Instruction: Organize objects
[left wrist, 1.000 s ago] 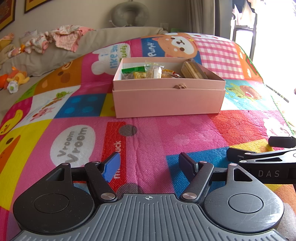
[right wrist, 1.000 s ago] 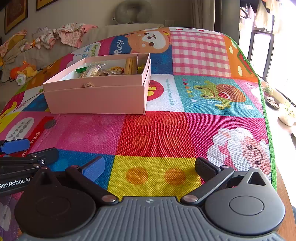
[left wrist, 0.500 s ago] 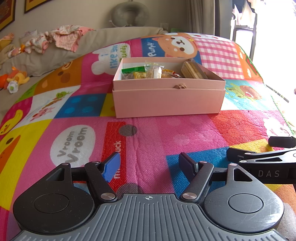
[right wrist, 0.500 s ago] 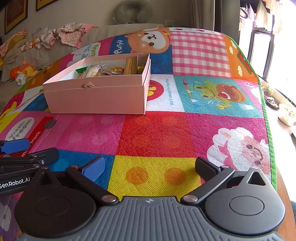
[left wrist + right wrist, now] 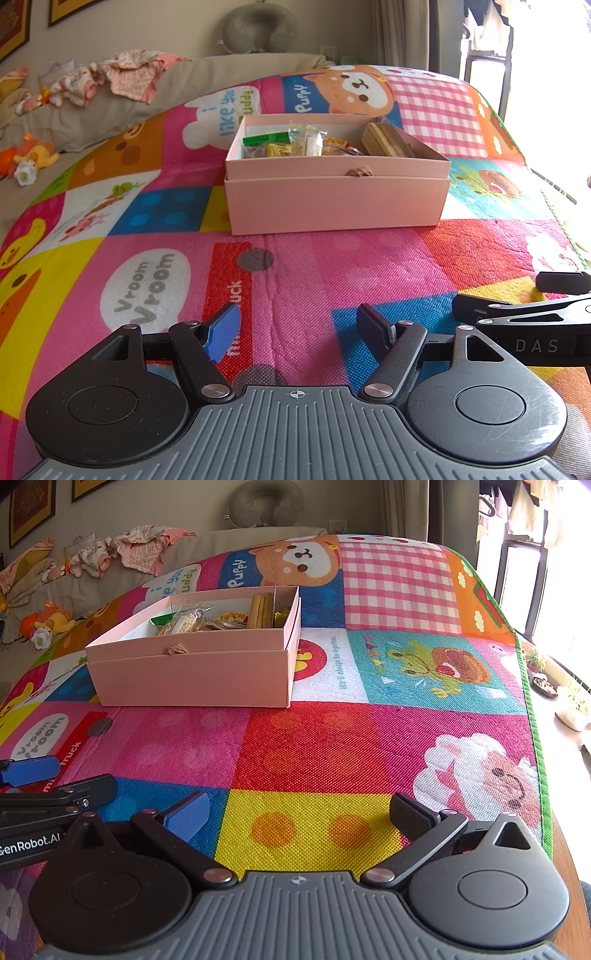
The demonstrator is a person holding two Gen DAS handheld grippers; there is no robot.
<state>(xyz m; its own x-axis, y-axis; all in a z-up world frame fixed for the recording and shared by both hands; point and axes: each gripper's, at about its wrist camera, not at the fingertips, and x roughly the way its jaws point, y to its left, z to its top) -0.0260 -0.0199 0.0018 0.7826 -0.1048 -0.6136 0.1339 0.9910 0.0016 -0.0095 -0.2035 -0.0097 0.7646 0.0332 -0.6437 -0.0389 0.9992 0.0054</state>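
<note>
An open pink box point(image 5: 336, 203) stands on the colourful play mat point(image 5: 332, 266), also in the right wrist view point(image 5: 192, 679). It holds several snack packets point(image 5: 303, 142) and brown biscuit sticks point(image 5: 384, 140). My left gripper point(image 5: 297, 328) is open and empty, low over the mat, well short of the box. My right gripper point(image 5: 295, 814) is open and empty, to the right of the left one. The right gripper's fingers point(image 5: 561, 282) show at the right edge of the left view; the left gripper's blue pad point(image 5: 29, 771) shows at the left edge of the right view.
A beige sofa point(image 5: 92, 122) with clothes point(image 5: 122, 75) and plush toys point(image 5: 33, 157) lies behind the mat on the left. A grey neck pillow point(image 5: 258, 26) sits against the back wall. The mat's green edge point(image 5: 532, 709) runs along the right, with a window beyond.
</note>
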